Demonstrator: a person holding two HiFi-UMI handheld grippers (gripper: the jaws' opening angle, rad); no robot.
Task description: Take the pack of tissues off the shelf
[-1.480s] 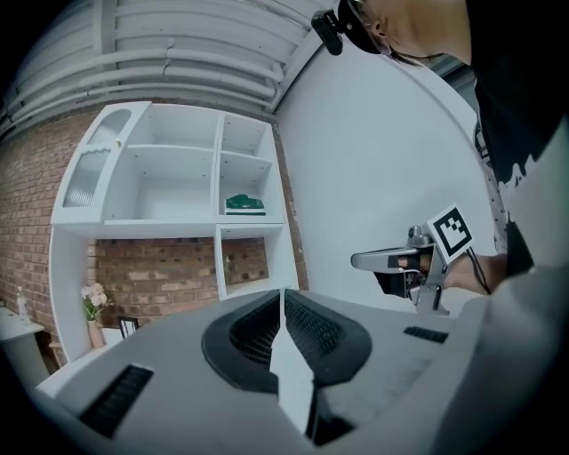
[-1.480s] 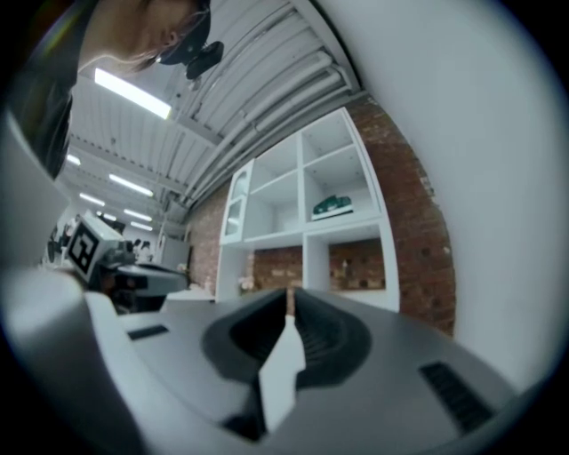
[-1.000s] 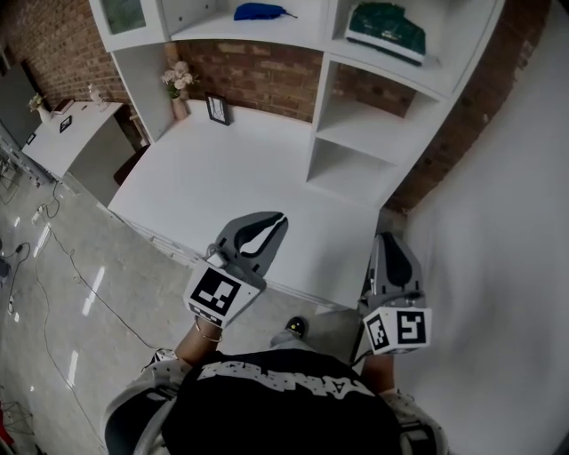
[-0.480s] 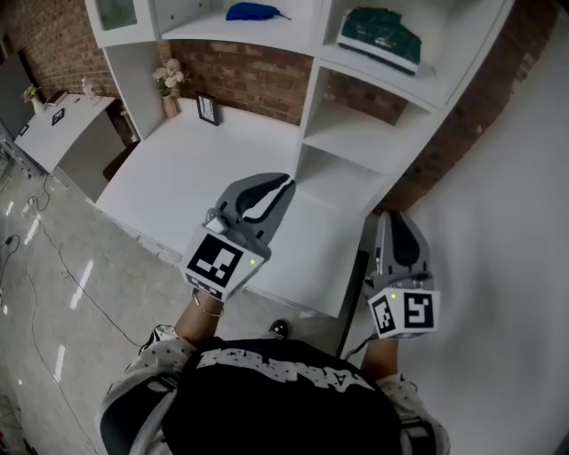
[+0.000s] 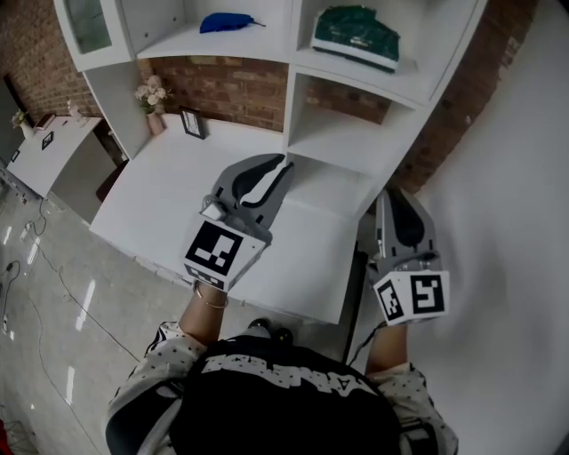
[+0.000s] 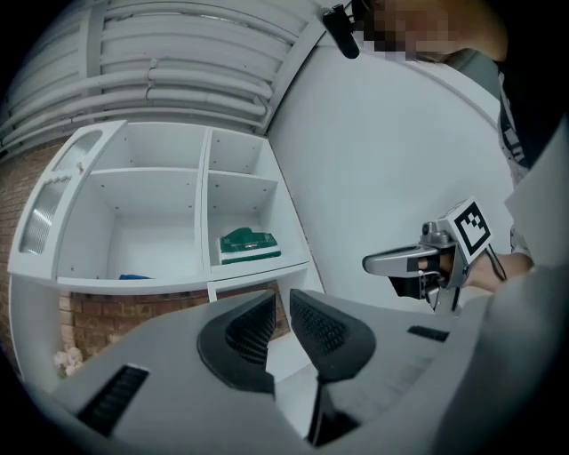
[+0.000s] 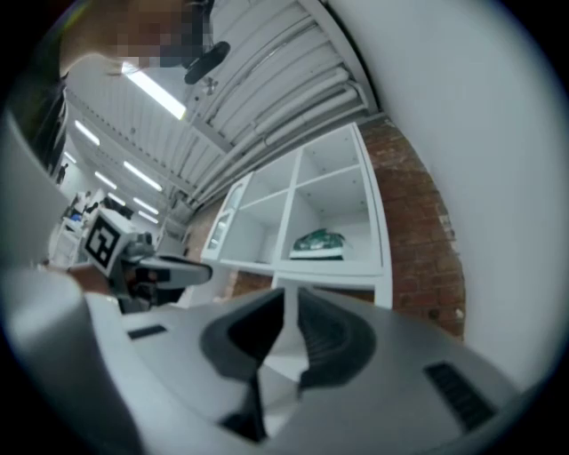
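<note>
1. Tissue pack (image 5: 356,34), green, lies flat in the upper right compartment of the white shelf (image 5: 293,35);
2. left gripper (image 5: 283,163), lower down over the desk (image 5: 169,195), has jaws slightly parted, just opening, nothing between;
3. right gripper (image 5: 392,192), beside it, shows a narrow gap, also just opening, empty.

2 grippers: left gripper (image 5: 277,167), right gripper (image 5: 389,195). 1 tissue pack (image 5: 356,34), green, far right. 1 blue item (image 5: 224,21), far, left of the pack. 1 vase (image 5: 153,114) and 1 picture frame (image 5: 191,123) — both far on 1 desk (image 5: 173,200). 1 shelf unit (image 5: 291,98). 1 side cabinet (image 5: 40,151), far left.
</note>
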